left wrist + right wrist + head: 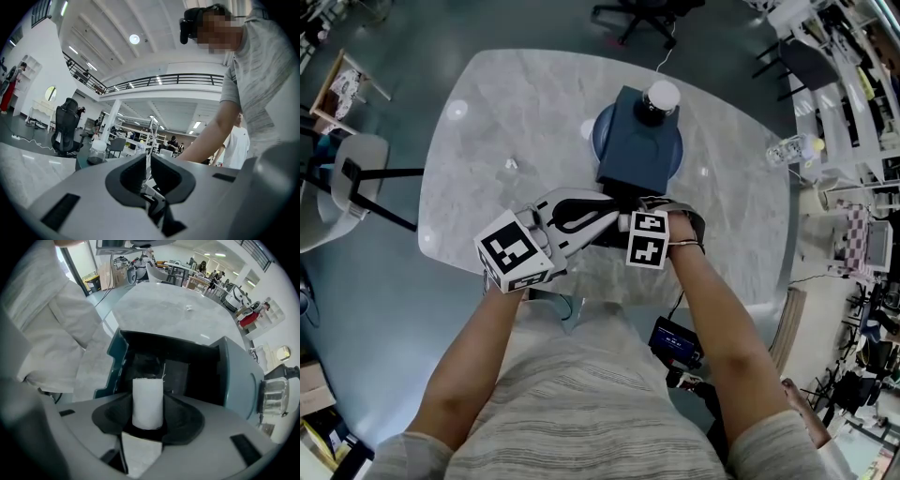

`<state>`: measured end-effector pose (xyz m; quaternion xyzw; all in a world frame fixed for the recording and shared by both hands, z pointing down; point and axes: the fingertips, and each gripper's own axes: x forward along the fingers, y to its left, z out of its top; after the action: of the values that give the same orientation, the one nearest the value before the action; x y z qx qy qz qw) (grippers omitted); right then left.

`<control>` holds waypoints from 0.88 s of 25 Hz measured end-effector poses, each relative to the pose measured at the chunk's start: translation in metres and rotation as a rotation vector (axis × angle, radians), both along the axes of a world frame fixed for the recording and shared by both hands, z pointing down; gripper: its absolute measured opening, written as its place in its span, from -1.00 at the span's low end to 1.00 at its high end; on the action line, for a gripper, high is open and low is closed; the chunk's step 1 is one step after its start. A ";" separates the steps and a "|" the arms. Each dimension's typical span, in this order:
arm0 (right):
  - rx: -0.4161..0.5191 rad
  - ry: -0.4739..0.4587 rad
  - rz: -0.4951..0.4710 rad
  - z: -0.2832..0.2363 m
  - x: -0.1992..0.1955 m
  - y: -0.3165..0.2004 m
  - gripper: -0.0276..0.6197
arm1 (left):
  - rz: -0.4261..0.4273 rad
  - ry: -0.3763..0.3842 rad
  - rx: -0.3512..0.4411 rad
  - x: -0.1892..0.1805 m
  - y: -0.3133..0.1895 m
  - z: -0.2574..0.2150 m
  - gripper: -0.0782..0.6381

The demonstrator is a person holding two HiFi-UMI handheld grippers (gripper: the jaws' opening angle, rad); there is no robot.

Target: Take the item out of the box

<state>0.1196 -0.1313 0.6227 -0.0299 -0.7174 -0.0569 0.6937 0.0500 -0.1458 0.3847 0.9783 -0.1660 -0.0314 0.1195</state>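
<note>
Right gripper (148, 420) points down, its jaws clamped on a white roll (147, 399) standing upright between them, directly over the open box (234, 376) on the table (164, 310). Left gripper (146, 176) is closed and empty, level beside it.

The person wears a short-sleeved top (581, 403) of pale grey with fine darker stripes, a thin dark band (686, 246) round the right wrist, and a black camera (192, 23) at the head. The left gripper (146, 165) and the right gripper (147, 401) have smooth grey shells with black jaw pads (dark slots are sunk into the shells). The left cube (516, 251) and the right cube (648, 239) are white with black square markers.
</note>
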 end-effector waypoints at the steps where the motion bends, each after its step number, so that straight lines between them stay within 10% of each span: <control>1: 0.001 -0.003 0.005 0.000 0.000 0.000 -0.27 | 0.001 0.000 0.000 -0.001 0.000 0.000 -0.72; 11: 0.020 -0.099 0.118 -0.009 -0.002 -0.004 -0.27 | 0.005 -0.005 0.002 -0.001 0.000 -0.001 -0.72; 22: 0.046 -0.472 0.540 -0.056 -0.004 -0.025 -0.27 | 0.022 -0.009 0.016 0.001 -0.003 -0.006 -0.72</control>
<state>0.1154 -0.1561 0.5665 0.1903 -0.8384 0.1072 0.4993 0.0507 -0.1491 0.3783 0.9811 -0.1557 -0.0269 0.1114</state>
